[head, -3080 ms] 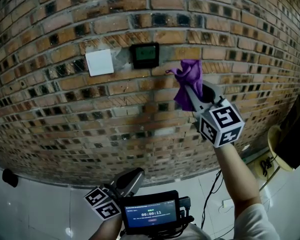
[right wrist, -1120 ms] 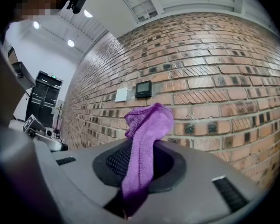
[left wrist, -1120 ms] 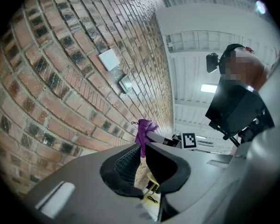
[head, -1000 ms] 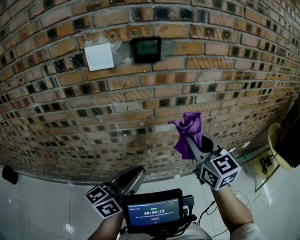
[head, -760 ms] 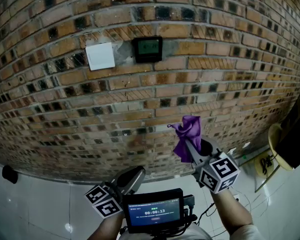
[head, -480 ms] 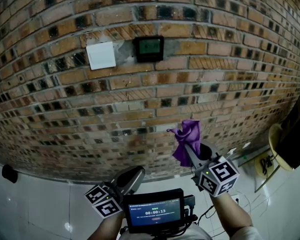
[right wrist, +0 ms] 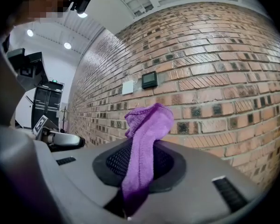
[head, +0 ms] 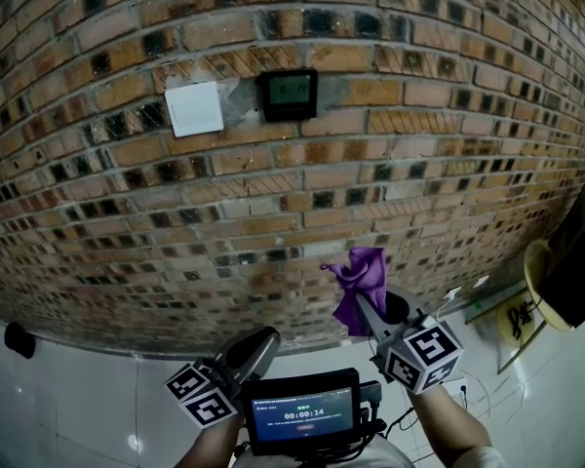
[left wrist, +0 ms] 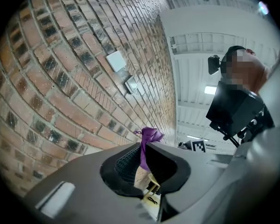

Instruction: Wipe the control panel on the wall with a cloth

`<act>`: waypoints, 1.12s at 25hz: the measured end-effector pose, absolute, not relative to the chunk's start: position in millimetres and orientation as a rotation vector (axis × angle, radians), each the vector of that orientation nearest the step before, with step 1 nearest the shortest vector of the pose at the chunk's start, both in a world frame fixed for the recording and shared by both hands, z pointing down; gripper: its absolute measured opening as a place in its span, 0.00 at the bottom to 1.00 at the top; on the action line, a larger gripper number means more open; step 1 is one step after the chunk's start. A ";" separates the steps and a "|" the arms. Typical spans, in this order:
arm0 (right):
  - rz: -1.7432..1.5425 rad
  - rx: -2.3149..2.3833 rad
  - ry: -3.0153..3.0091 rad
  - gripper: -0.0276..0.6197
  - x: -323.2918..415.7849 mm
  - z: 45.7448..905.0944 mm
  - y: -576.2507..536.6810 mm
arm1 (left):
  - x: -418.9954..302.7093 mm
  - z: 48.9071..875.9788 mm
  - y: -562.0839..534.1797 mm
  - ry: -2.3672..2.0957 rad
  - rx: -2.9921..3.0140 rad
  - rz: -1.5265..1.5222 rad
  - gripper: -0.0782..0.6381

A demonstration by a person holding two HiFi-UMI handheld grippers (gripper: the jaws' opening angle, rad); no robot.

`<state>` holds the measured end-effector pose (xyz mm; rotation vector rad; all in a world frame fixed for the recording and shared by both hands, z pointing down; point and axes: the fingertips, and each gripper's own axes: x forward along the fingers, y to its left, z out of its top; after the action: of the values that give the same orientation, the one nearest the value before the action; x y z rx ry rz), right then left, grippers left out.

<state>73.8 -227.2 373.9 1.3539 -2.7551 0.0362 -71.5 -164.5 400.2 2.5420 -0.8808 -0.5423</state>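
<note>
The control panel (head: 290, 94) is a small dark box with a greenish screen, set high on the brick wall (head: 390, 164). It also shows in the right gripper view, where the control panel (right wrist: 150, 79) is far ahead. My right gripper (head: 363, 307) is low, well below and right of the panel, shut on a purple cloth (head: 359, 283). The cloth (right wrist: 147, 125) sticks up out of the right gripper (right wrist: 141, 166), apart from the wall. My left gripper (head: 265, 340) is at the bottom centre, shut and holding nothing. In the left gripper view the left gripper (left wrist: 143, 152) points along the wall.
A white switch plate (head: 195, 108) sits just left of the panel. A screen device (head: 302, 415) hangs in front of my chest. At the right edge are a dark box (head: 577, 257) and a round beige object (head: 538, 283), with cables (head: 519, 322) on the pale floor.
The right gripper with the cloth came down from beside the panel to well below it, then drifted slightly lower and left. The left gripper stayed put.
</note>
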 end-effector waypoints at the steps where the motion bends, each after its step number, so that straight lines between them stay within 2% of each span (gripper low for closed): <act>1: 0.039 1.352 -2.757 0.17 73.5 375.0 -225.7 | -71.3 399.9 -164.2 -0.880 2.543 -0.543 0.13; 28: 0.124 1.288 -2.724 0.17 73.0 408.7 -194.3 | -70.2 400.1 -156.3 -0.878 2.527 -0.541 0.13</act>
<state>73.0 -194.3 408.7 1.2884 -2.7243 0.1240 -70.2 -156.3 400.1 2.5270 -0.8778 -0.5413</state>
